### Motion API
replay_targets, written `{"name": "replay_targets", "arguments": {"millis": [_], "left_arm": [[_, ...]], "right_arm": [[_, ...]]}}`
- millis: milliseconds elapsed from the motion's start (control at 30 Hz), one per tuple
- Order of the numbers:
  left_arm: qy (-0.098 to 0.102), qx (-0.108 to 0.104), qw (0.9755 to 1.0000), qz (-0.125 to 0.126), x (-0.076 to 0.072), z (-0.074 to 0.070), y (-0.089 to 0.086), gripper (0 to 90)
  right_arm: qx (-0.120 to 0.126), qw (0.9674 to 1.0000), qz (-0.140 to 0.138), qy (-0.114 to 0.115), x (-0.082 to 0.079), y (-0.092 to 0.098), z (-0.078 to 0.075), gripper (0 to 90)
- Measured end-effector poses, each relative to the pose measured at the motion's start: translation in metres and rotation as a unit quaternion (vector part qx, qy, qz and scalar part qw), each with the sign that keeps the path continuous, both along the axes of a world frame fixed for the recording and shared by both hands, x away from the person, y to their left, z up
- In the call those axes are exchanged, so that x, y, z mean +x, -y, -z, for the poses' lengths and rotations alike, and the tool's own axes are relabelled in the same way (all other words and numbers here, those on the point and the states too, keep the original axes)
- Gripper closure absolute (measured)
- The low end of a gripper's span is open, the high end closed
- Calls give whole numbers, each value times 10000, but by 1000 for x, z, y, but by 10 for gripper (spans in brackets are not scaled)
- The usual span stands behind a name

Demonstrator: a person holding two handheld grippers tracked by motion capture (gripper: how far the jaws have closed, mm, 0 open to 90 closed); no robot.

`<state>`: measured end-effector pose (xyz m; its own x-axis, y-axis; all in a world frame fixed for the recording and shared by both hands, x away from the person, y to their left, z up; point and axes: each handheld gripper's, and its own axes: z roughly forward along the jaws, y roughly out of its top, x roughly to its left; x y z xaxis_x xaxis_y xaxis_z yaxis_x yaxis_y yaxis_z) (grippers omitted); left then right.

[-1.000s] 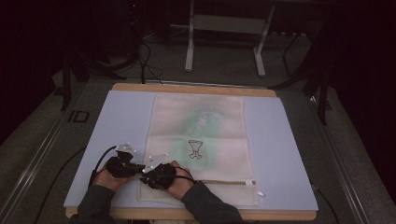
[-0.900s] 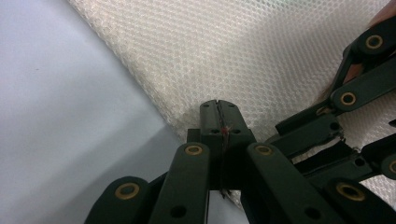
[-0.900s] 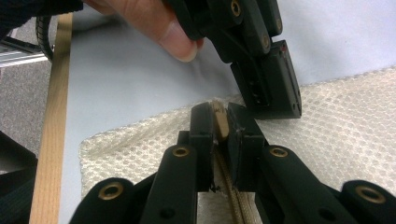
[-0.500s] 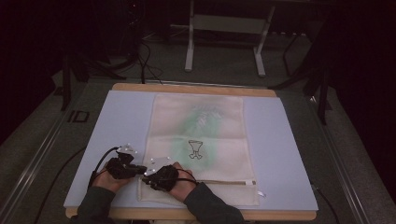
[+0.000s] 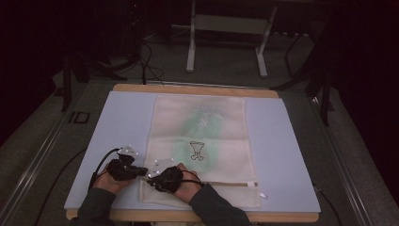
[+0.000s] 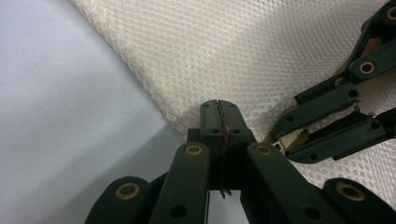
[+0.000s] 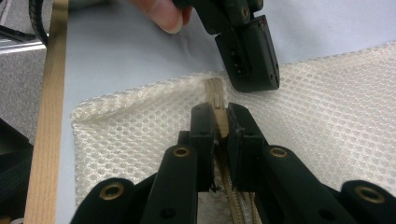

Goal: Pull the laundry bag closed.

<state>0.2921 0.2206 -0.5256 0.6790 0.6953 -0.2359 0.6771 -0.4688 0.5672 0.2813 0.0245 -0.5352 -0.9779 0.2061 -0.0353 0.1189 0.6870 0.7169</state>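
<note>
Both of my grippers work at the near left corner of the mesh bag (image 5: 202, 141), which lies flat on the pale table mat (image 5: 122, 122). Left gripper (image 6: 219, 116) is clamped on the bag's edge; right gripper (image 7: 219, 119) pinches the zipper end (image 7: 215, 95).

The room is dim, its far side and both upper corners of the frame falling into near black. A grey floor (image 5: 226, 70) spreads around the desk (image 5: 122, 122), whose pale bluish top has a light wooden edge showing along its far and near sides. Beyond the desk, at upper centre, stands a pale metal frame (image 5: 226, 28) on two upright legs. Dark stand legs (image 5: 324, 89) lean at the right, and black cables (image 5: 146, 66) trail across the floor at upper left. A metal rail (image 5: 37, 160) runs diagonally along the left.
</note>
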Motion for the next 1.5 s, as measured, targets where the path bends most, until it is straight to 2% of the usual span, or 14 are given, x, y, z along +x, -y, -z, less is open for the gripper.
{"name": "replay_targets", "arguments": {"millis": [833,1500], "left_arm": [[-22,-88,10000,15,1,1,-2,900],[-28,-66,10000,8,1,1,-1,900]], "right_arm": [[-393,9992,-33,115,-6,9,-8,823],[-504,9986,-51,130,-9,20,-12,823]]}}
